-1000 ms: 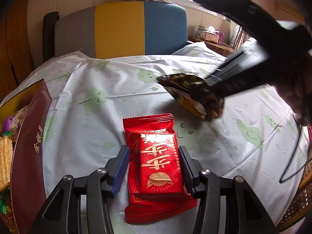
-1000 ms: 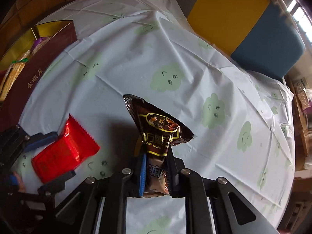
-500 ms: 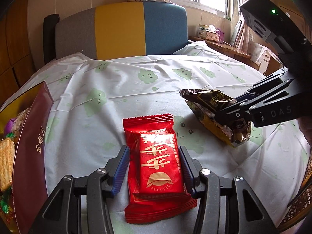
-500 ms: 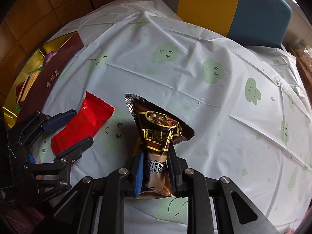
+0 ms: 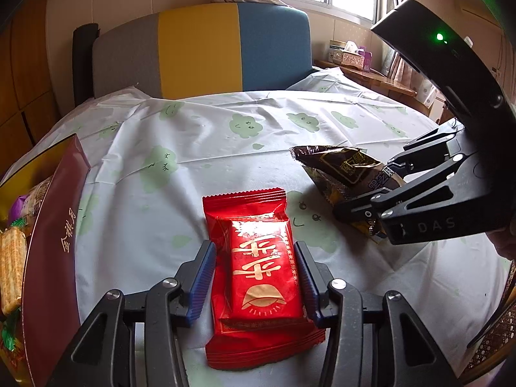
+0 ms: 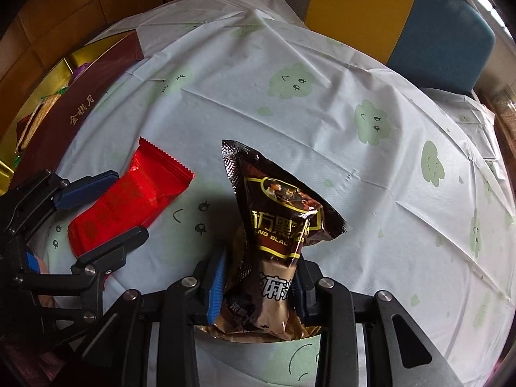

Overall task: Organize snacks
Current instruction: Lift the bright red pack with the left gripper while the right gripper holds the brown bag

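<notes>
Snacks are seen on a round table covered by a white cloth printed with green clouds. In the left wrist view, a red packet lies flat on the cloth between the blue pads of the left gripper, whose jaws are closing but stand apart from it. Left of the packet, a maroon box holds biscuits. Beyond the packet, a grey, yellow and blue chair and a window are seen.

In the right wrist view, a brown packet rests between the opening jaws of the right gripper, right of the red packet.
</notes>
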The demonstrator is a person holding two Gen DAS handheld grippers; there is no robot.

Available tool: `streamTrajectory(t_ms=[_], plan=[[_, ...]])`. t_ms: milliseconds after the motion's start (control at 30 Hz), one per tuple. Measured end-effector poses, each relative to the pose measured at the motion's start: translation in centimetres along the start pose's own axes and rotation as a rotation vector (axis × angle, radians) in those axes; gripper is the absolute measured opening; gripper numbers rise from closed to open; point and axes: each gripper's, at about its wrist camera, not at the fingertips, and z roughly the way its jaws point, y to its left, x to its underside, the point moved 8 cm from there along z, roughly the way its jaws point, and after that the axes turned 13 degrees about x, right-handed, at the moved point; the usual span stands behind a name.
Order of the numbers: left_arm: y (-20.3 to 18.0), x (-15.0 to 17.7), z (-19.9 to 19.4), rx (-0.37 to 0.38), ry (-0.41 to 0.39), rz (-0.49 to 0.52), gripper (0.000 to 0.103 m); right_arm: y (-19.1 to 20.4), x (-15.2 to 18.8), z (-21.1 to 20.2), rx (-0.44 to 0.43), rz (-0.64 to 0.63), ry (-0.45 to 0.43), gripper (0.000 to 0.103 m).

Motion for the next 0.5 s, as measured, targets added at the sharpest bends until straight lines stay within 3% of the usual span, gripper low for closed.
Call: streamTrajectory(t_ms=[300,500], plan=[[-0.3,-0.1,-0.6,0.003,0.051,-0.031,0.04,0.3,-0.3,0.3,0.009,-0.017,-0.007,0.035],[-1.4,-1.0,-2.7,0.0,0.024,-0.012,0.039,0.4,-0.3,0.4,0.009,-0.021,-0.015,0.035]])
